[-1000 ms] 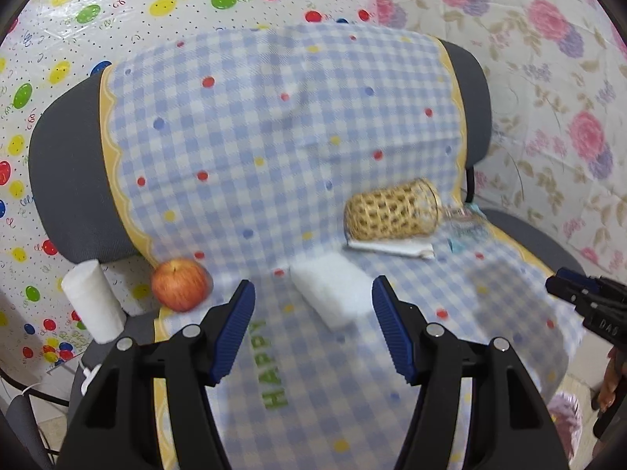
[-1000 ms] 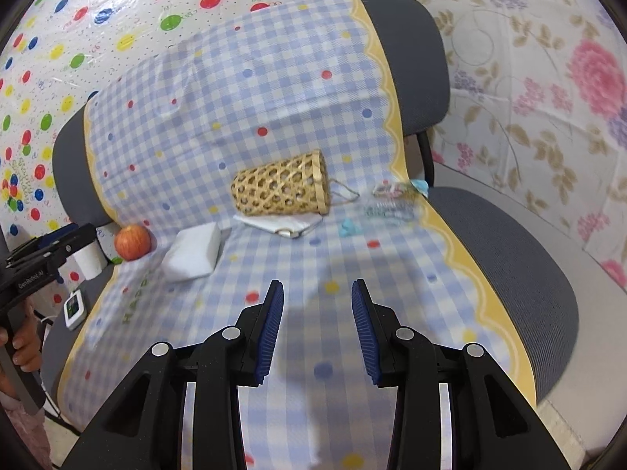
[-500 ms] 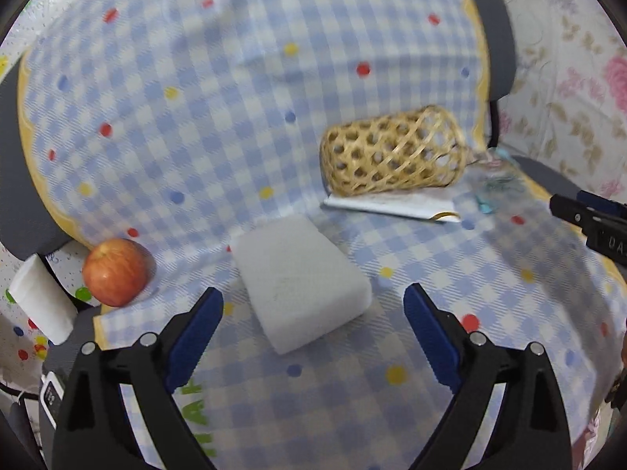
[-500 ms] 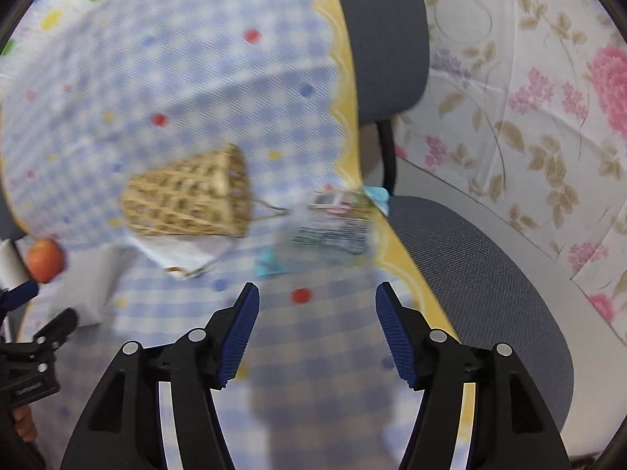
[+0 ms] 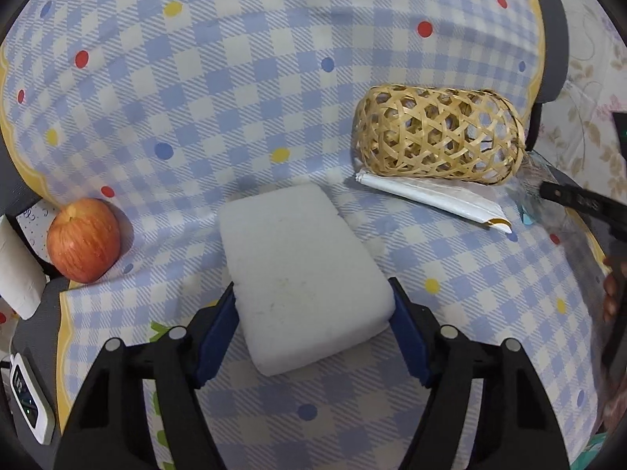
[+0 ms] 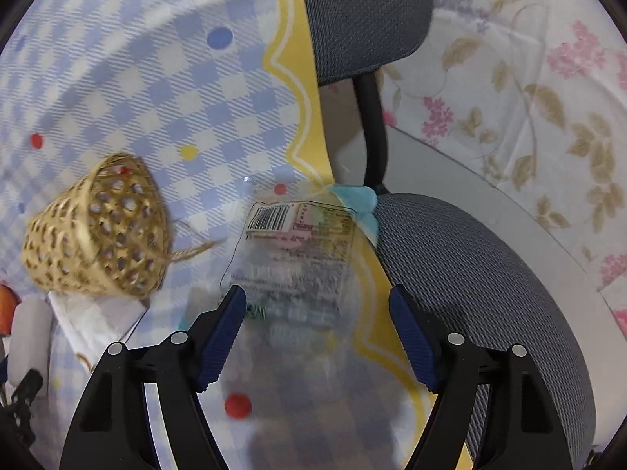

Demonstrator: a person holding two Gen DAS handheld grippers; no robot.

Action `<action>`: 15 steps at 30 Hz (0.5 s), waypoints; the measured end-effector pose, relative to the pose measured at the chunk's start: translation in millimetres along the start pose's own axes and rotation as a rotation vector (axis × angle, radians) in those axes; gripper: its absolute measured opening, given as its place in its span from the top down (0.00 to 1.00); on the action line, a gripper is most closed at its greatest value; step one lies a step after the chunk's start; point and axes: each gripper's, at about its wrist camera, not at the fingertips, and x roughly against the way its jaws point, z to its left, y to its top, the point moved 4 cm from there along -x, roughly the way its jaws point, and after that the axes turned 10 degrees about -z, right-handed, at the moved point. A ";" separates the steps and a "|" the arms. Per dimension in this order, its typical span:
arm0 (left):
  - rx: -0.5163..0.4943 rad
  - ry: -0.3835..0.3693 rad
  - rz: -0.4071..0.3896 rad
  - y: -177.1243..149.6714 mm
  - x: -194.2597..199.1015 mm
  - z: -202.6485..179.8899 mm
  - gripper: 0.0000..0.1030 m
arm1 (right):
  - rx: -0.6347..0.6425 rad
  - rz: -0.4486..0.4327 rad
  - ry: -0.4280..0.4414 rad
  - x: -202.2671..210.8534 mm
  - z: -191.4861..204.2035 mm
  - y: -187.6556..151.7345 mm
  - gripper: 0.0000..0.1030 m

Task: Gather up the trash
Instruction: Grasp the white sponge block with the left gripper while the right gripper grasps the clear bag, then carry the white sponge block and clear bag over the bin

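A white sponge block [image 5: 301, 274] lies on the checked cloth [image 5: 235, 78] over the chair. My left gripper [image 5: 313, 313] is open, its blue pads on either side of the block's near end. A woven basket [image 5: 435, 137] lies on its side behind, with a white paper wrapper [image 5: 435, 196] in front of it. In the right wrist view a clear plastic wrapper with a barcode [image 6: 294, 258] lies at the cloth's yellow edge. My right gripper [image 6: 317, 309] is open just above its near end. The basket [image 6: 98, 235] lies to its left.
A red apple [image 5: 83, 239] sits at the cloth's left edge beside a white roll [image 5: 17, 270]. The grey chair seat [image 6: 490, 293] and backrest [image 6: 364, 11] are bare on the right. A small blue scrap [image 6: 356, 197] lies beyond the clear wrapper. Floral sheet covers the wall.
Both grippers moved forward and down. The left now straddles the sponge block; the right swung right and closed in over the clear wrapper. Both jaws have opened wider.
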 end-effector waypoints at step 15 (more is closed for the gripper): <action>-0.001 -0.132 -0.138 -33.3 92.1 14.3 0.33 | 0.005 -0.065 0.119 59.9 15.9 -27.4 1.00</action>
